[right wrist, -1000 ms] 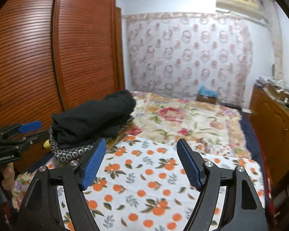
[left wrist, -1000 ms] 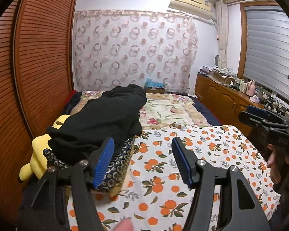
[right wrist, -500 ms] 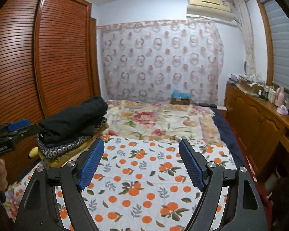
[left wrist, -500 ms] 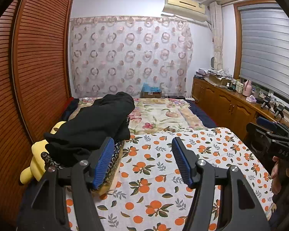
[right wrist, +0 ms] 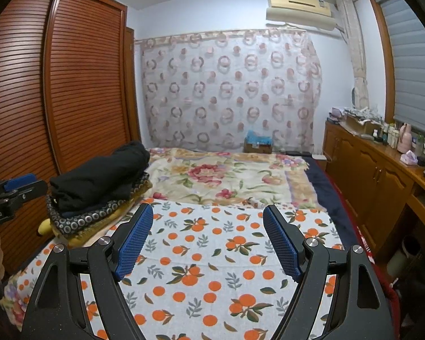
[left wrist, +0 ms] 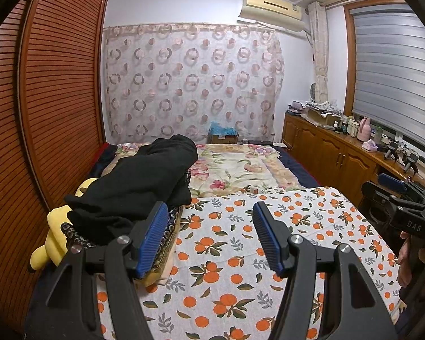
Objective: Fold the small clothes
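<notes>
It was a lived-in home bedroom: a bed filled most of the floor, covered by a flowered blanket and an orange-print sheet, with folded clothes stacked at its edge. A louvred wooden wardrobe stood alongside, a ring-patterned curtain hung behind, an air conditioner sat high up, and bottles cluttered a low cabinet under the blinds.

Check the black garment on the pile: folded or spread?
Folded. The black garment sits as a compact, thick bundle atop the stack of patterned clothes, with doubled edges showing, not laid flat on the orange-print sheet.
</notes>
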Action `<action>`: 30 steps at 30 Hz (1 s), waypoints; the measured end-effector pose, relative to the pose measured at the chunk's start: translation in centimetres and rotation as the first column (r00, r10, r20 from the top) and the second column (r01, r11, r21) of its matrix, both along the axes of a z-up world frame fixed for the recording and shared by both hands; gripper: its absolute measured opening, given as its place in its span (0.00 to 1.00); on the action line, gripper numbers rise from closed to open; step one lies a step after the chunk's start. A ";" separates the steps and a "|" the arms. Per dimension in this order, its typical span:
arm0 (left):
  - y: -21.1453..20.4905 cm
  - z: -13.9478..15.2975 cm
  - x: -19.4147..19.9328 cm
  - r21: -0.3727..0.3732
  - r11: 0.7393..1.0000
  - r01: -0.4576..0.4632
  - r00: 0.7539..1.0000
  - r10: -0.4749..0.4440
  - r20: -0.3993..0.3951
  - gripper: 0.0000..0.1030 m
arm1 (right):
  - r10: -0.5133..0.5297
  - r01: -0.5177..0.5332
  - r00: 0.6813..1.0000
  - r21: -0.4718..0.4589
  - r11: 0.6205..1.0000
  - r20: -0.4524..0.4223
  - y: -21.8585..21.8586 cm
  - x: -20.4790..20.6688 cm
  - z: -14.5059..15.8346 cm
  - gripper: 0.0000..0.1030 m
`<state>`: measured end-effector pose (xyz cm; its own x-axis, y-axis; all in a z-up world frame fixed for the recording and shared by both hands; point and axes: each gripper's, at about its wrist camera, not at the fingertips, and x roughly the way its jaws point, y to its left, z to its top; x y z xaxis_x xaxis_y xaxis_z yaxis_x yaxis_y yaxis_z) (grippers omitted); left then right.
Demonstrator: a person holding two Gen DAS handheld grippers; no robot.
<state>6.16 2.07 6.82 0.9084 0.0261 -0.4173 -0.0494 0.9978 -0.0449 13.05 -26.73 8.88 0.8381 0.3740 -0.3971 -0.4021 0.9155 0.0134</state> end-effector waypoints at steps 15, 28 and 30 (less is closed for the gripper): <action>0.0 0.1 -0.1 0.002 1.000 -0.001 1.000 0.001 0.001 0.60 | -0.001 0.001 1.000 0.000 1.000 0.002 -0.2 0.0 0.0 0.80; -0.1 0.1 -0.1 0.004 1.000 0.000 1.000 0.000 0.002 0.60 | -0.008 0.008 1.000 0.002 1.000 0.005 -0.8 0.1 0.1 0.80; -0.1 0.1 -0.1 0.004 1.000 -0.001 1.000 0.001 0.002 0.60 | -0.007 0.007 1.000 0.002 1.000 0.004 -0.8 0.1 0.1 0.80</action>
<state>6.05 2.00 6.87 0.9093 0.0281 -0.4152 -0.0498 0.9979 -0.0415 13.16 -27.54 8.94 0.8424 0.3689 -0.3927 -0.3957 0.9183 0.0137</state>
